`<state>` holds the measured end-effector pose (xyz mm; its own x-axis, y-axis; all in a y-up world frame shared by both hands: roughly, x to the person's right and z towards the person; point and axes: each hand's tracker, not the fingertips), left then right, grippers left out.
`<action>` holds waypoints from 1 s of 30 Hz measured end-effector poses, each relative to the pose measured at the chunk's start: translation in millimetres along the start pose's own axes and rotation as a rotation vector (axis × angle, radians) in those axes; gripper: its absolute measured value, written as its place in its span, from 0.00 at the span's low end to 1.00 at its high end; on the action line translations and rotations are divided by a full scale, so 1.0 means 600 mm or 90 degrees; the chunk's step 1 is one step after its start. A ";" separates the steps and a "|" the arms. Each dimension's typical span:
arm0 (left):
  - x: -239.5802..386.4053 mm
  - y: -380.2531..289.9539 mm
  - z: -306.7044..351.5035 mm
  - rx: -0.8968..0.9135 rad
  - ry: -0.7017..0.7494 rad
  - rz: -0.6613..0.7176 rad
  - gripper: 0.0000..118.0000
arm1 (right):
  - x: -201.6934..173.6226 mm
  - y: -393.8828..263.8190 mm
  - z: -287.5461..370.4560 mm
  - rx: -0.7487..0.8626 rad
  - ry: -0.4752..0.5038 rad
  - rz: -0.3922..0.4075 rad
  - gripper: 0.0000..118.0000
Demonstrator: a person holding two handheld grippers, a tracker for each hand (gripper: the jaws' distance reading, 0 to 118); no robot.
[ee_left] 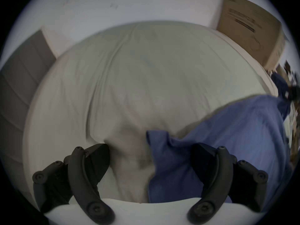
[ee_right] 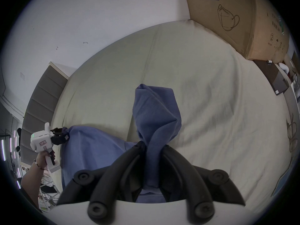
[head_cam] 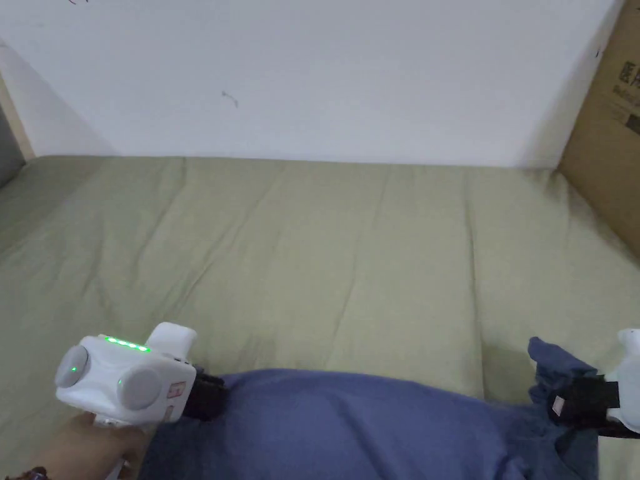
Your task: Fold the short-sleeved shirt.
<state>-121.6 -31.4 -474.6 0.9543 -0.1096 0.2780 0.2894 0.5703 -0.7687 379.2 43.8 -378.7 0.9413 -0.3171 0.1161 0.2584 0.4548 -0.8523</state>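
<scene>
A blue short-sleeved shirt [head_cam: 375, 425] lies stretched across the near part of the bed between both grippers. My left gripper [head_cam: 215, 390] is at the shirt's left end. In the left gripper view its jaws [ee_left: 150, 147] stand wide apart, open, with a shirt corner [ee_left: 164, 160] lying between them, touching the right jaw only. My right gripper [head_cam: 562, 403] is shut on the shirt's right end. In the right gripper view a bunched fold [ee_right: 155, 111] sticks up out of its jaws [ee_right: 153, 145]. That view also has the left gripper [ee_right: 62, 135] far off at the left.
The pale green bed sheet [head_cam: 344, 262] runs back to a white wall [head_cam: 312, 75]. A large cardboard box [head_cam: 609, 137] stands along the bed's right edge. A grey padded headboard [ee_left: 19, 85] is at the left. Small items sit on a side surface [ee_right: 279, 77] beyond the box.
</scene>
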 end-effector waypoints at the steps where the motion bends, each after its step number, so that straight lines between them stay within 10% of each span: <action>1: 0.004 -0.001 0.007 -0.016 -0.007 0.024 0.84 | 0.008 0.001 -0.002 -0.001 0.001 -0.002 0.10; 2: 0.012 -0.003 0.020 0.006 -0.017 0.020 0.75 | 0.009 0.000 -0.001 -0.002 0.003 -0.005 0.10; 5: 0.041 -0.017 0.071 0.040 -0.008 -0.094 0.04 | 0.009 -0.007 0.010 0.005 0.010 -0.017 0.10; 30: 0.012 0.152 0.757 0.411 -0.047 0.014 0.04 | -0.121 0.076 0.572 0.332 0.043 0.091 0.10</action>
<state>-122.2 389.6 -281.2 0.9452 -0.0494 0.3226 0.1453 0.9488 -0.2804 397.1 373.1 -251.2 0.9633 -0.2668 -0.0291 0.2189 0.8439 -0.4898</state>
